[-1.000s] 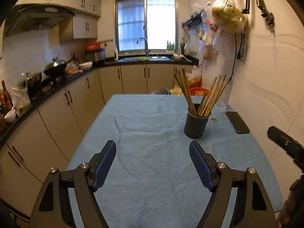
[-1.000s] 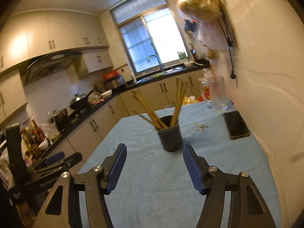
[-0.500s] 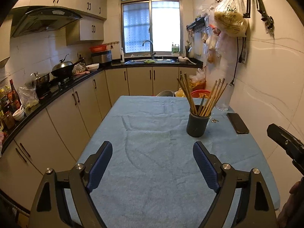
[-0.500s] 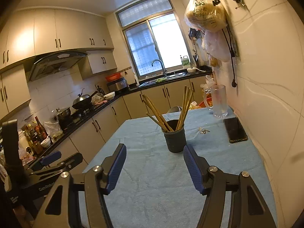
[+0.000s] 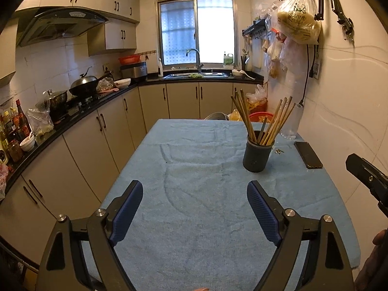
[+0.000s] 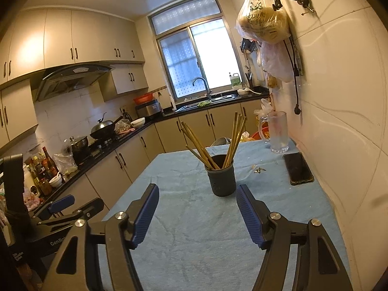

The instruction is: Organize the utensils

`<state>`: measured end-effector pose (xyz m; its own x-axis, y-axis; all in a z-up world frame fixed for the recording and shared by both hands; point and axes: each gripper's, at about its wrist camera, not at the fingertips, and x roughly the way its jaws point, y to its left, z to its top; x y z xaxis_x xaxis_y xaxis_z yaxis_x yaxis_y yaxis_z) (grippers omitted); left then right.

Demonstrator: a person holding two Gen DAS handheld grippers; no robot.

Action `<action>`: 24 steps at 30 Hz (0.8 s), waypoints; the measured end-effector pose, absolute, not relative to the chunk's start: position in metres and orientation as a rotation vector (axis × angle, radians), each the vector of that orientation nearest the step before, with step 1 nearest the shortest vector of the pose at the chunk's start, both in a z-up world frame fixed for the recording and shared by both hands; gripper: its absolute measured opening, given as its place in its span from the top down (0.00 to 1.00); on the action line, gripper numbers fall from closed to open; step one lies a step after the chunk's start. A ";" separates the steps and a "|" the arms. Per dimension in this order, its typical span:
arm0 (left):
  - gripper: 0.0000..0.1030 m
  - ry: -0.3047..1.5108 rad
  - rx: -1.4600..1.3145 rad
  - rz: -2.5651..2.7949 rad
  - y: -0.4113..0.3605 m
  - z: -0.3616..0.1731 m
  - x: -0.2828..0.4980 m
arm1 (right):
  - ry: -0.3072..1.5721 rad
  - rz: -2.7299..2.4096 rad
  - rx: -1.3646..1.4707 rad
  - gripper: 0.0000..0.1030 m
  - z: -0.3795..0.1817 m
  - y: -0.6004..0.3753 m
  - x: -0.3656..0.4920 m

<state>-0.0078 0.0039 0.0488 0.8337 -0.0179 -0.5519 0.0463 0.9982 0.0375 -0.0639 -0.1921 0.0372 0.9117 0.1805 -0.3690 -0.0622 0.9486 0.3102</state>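
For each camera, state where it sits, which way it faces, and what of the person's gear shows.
Left wrist: on the left gripper, facing along the blue-clothed table toward the window; the right gripper's tip shows at right, jaws open.
Right wrist: on the right gripper, facing likewise; the left gripper shows at left.
Shared: chopstick holder, phone, glass.

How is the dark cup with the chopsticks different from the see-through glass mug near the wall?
The dark holder is opaque, has no handle showing, and holds a spread of wooden chopsticks. The glass mug is frosted-clear, has a handle on its side, and looks taller and empty. The holder sits mid-table; the mug stands further back by the wall. Both stand upright on the blue cloth.
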 end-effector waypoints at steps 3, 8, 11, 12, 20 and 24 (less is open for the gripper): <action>0.15 0.589 0.047 -0.023 0.006 0.047 -0.007 | 0.408 0.126 0.296 0.32 0.037 -0.190 -0.063; 0.15 0.589 0.033 -0.023 0.011 0.046 -0.008 | 0.406 0.123 0.285 0.32 0.037 -0.188 -0.062; 0.15 0.582 0.028 -0.015 0.014 0.047 -0.008 | 0.403 0.119 0.268 0.32 0.038 -0.186 -0.060; 0.15 0.582 0.027 -0.015 0.015 0.047 -0.008 | 0.401 0.116 0.265 0.32 0.039 -0.185 -0.060; 0.15 0.578 0.033 -0.012 0.016 0.047 -0.008 | 0.391 0.110 0.246 0.32 0.040 -0.180 -0.060; 0.15 0.585 0.029 -0.012 0.015 0.047 -0.007 | 0.392 0.119 0.250 0.32 0.040 -0.181 -0.058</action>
